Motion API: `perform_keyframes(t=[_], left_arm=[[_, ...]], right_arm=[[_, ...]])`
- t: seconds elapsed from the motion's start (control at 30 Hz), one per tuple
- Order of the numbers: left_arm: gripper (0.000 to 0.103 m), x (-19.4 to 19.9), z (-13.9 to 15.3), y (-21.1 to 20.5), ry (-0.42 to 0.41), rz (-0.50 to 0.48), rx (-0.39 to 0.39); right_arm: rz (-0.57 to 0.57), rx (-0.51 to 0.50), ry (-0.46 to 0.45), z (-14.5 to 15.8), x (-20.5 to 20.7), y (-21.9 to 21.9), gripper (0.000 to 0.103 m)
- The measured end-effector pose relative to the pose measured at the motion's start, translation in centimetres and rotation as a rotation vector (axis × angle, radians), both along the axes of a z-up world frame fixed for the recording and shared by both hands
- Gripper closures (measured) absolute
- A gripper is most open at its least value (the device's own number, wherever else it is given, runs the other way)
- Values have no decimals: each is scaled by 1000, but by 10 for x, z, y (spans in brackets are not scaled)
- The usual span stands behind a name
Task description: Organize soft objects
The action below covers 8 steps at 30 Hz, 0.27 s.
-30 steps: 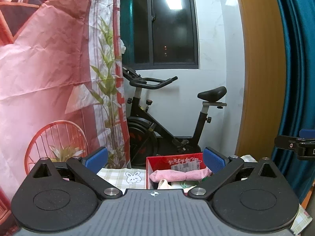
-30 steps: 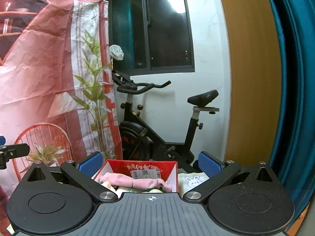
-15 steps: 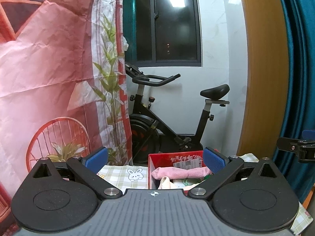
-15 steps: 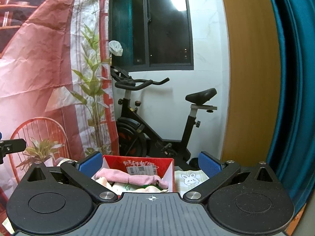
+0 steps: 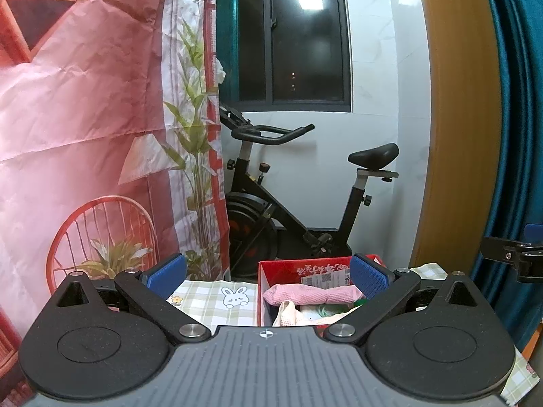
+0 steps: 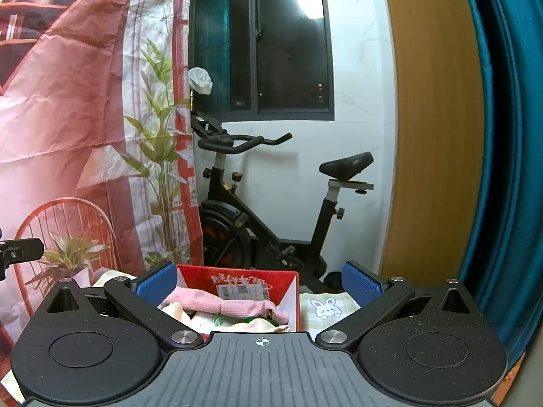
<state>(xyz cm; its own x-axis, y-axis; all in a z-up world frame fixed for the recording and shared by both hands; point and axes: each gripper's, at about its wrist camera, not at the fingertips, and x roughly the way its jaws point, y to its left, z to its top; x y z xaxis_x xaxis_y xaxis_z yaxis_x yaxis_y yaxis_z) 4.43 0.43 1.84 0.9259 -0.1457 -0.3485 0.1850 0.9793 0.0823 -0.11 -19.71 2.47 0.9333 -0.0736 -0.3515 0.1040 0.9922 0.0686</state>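
We hold both grippers wide apart and empty, the left gripper (image 5: 268, 271) and right gripper (image 6: 259, 278) level, the red box (image 6: 237, 279) just ahead. Its pink cloth roll (image 6: 234, 305) looks light and limp; we'd pinch its bunched middle.

Box (image 5: 288, 271): on tablecloth (image 5: 217, 296), before exercise bike (image 5: 305, 200).
Rolled towel (image 5: 312, 295): in box, atop other cloths.
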Motion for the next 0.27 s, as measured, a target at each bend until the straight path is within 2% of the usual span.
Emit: perform_keyframes(t=[0.27], left_arm=[[0, 0, 0, 0, -2, -5, -2]], right_arm=[[0, -2, 1, -2, 0, -1, 0]])
